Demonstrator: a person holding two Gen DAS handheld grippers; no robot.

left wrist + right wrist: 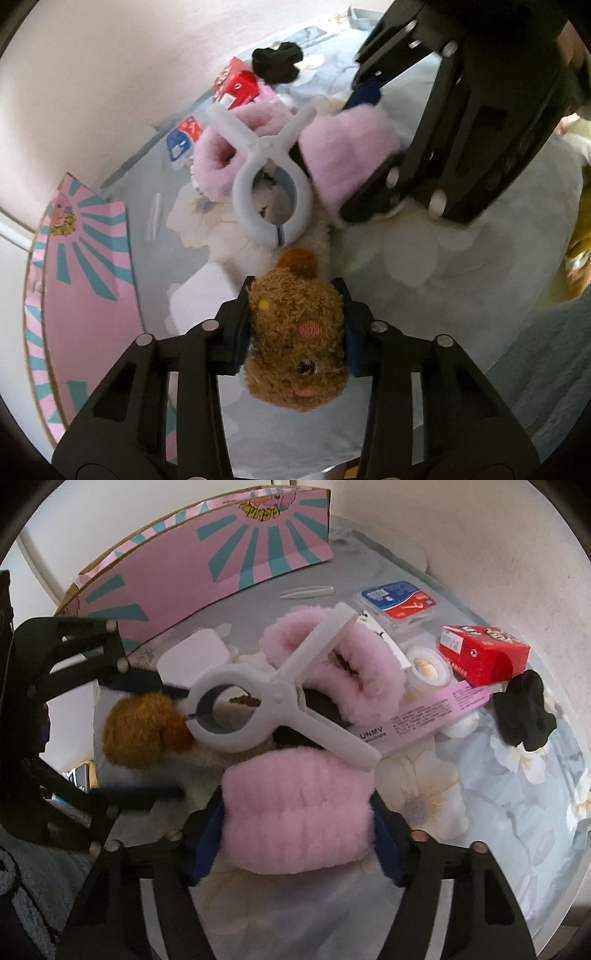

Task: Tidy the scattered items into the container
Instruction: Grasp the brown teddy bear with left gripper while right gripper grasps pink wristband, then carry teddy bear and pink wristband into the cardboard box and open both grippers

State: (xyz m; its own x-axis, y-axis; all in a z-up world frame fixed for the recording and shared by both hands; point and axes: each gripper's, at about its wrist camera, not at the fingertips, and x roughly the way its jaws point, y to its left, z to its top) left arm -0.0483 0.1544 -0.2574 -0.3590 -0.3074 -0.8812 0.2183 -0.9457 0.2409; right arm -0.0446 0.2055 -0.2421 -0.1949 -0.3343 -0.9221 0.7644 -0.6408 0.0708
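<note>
Right, the left gripper (295,325) is squeezing a brown plush bear (295,339), its fingers (236,332) narrowed and pressing into the fur on both sides. The right gripper (299,830) is clamping a fluffy pink slipper (299,812), its jaws about half open around it. Just beyond both sets of fingertips a big white clip (266,705) is lying across the second pink slipper (332,664). Farther off, the pink and teal box (207,565) is standing.
</note>
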